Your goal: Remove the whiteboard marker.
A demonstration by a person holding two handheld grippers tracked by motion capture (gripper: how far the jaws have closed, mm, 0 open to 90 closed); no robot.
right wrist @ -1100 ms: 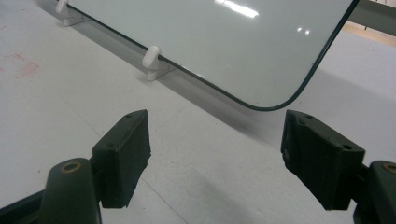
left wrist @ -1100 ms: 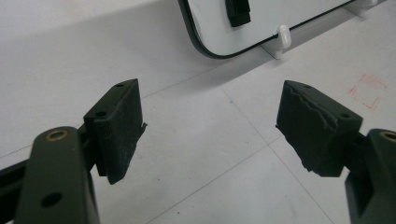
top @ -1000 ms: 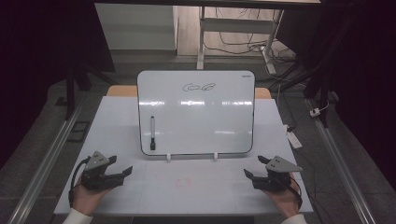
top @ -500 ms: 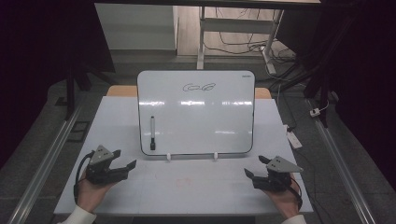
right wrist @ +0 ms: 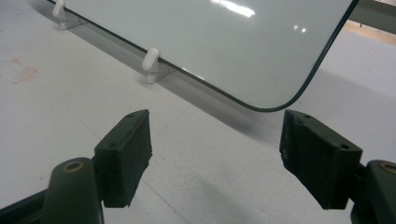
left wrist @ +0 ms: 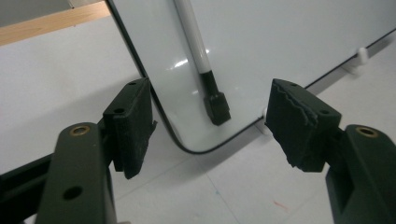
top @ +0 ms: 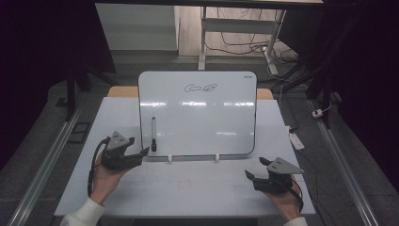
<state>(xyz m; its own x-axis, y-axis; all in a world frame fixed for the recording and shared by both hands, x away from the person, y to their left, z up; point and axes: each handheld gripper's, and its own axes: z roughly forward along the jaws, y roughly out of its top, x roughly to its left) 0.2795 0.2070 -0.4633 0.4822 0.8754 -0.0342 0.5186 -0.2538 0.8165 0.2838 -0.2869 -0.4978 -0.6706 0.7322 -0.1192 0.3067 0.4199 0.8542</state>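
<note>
A: Where is the slim white marker with the black cap [top: 153,133]?

B: It lies on the white rounded-corner whiteboard [top: 202,117], cap toward the lower left corner, just beyond the left gripper [top: 143,151].

A: Are that gripper's jaws on it?

B: No. They stand apart, having just been closing a little, with nothing between them. The right gripper [top: 254,169] rests wide apart over the white tabletop [top: 197,183].
</note>
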